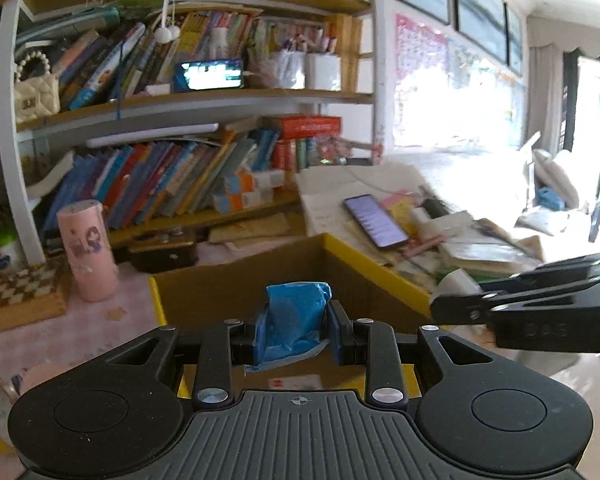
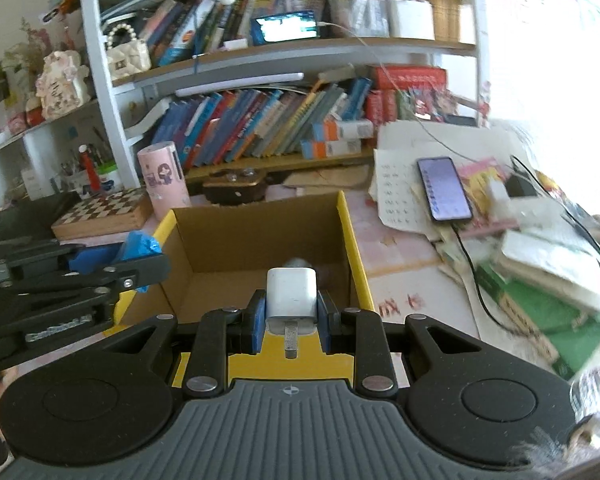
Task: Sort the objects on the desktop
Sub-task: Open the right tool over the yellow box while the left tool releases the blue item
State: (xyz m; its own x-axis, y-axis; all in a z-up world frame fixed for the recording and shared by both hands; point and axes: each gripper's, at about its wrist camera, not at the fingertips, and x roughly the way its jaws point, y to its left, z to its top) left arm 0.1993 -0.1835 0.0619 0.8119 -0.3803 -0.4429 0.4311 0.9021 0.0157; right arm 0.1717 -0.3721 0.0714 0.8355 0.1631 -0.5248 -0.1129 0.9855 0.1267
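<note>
My left gripper point(image 1: 296, 332) is shut on a crumpled blue packet point(image 1: 294, 318) and holds it over the near edge of an open cardboard box with yellow rims point(image 1: 374, 276). My right gripper point(image 2: 292, 320) is shut on a white charger plug point(image 2: 292, 294), prongs toward the camera, above the near rim of the same box point(image 2: 352, 236). Something pale lies on the box floor behind the plug, mostly hidden. The left gripper point(image 2: 140, 264) with its blue packet shows at the left of the right wrist view; the right gripper point(image 1: 456, 308) shows at the right of the left wrist view.
A pink cylinder point(image 2: 166, 178) and a chessboard box point(image 2: 104, 210) stand left of the box. A lit phone point(image 2: 444, 188) lies on papers to the right, with a cable and stacked green books point(image 2: 548, 300). A crowded bookshelf point(image 2: 260, 120) is behind.
</note>
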